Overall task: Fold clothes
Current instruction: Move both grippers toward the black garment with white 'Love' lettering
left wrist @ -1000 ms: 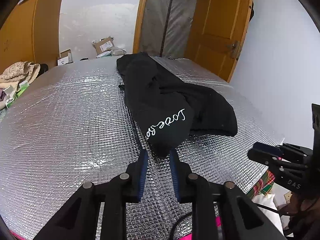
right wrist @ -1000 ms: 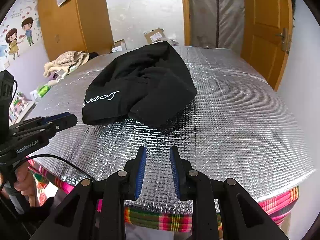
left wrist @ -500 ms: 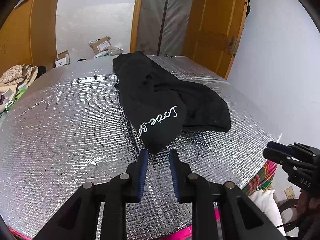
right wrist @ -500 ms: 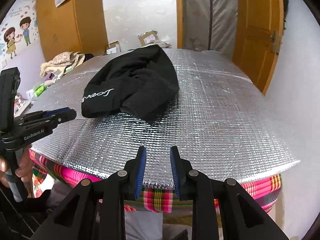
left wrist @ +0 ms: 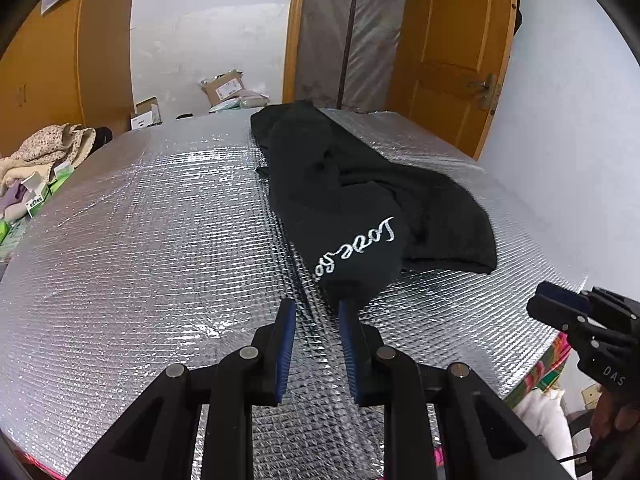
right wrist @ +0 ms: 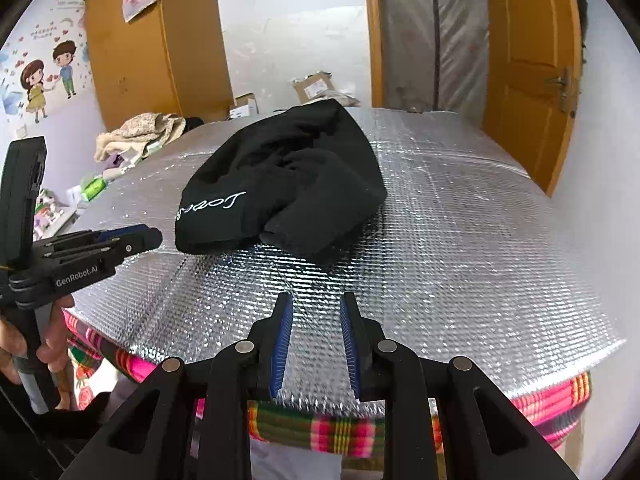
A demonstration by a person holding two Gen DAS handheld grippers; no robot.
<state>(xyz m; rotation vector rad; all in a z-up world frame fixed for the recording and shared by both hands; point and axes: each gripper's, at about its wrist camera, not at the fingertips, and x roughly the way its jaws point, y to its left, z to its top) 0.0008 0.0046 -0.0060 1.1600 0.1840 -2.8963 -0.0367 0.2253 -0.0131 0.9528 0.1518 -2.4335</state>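
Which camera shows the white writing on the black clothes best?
The left wrist view: the white writing faces the camera, large and close. In the right wrist view the same writing is smaller, upside down and at a slant on the black clothes.

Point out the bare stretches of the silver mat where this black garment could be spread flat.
The black garment sits bunched on the silver mat. The widest bare patch, in the left wrist view, runs from the garment's left edge to the mat's left rim. In the right wrist view, another lies between the garment and the door-side edge. The near strip is crowded by the left gripper and right gripper.
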